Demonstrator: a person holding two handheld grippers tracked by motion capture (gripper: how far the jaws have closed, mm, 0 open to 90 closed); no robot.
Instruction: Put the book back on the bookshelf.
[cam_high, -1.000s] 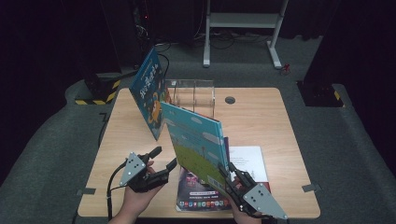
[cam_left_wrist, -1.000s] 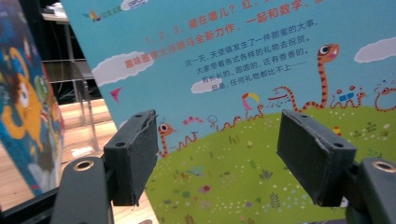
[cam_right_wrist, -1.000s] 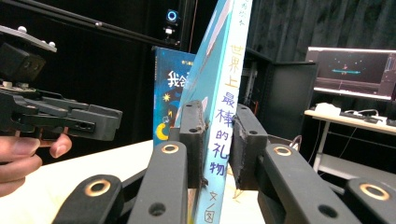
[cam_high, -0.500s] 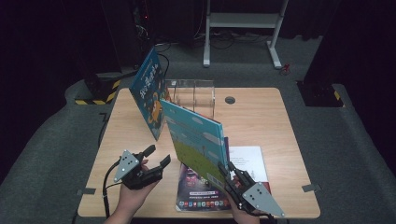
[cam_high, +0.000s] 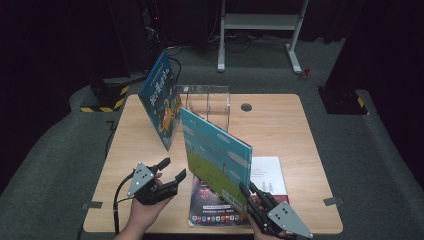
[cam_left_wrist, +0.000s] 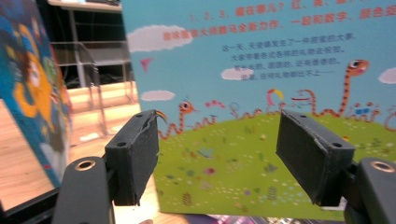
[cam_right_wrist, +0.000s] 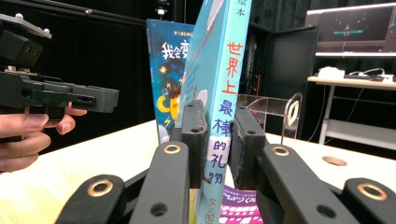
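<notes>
bare tabletop (cam_high: 280, 125) open at right, leaning book (cam_high: 161, 100) and clear rack (cam_high: 207, 102) blocking back left

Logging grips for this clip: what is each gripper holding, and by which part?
The right gripper clamps the light-blue picture book by its spine, at the lower corner nearest the person. The left gripper holds nothing; its jaws stand open.

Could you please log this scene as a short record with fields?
held item: light blue picture book, upright and tilted, its spine clamped
right gripper: shut on the book's spine
left gripper: open, empty, facing the book's cover
leaning item: dark blue book against the clear rack
flat on table: magazine, white booklet
</notes>
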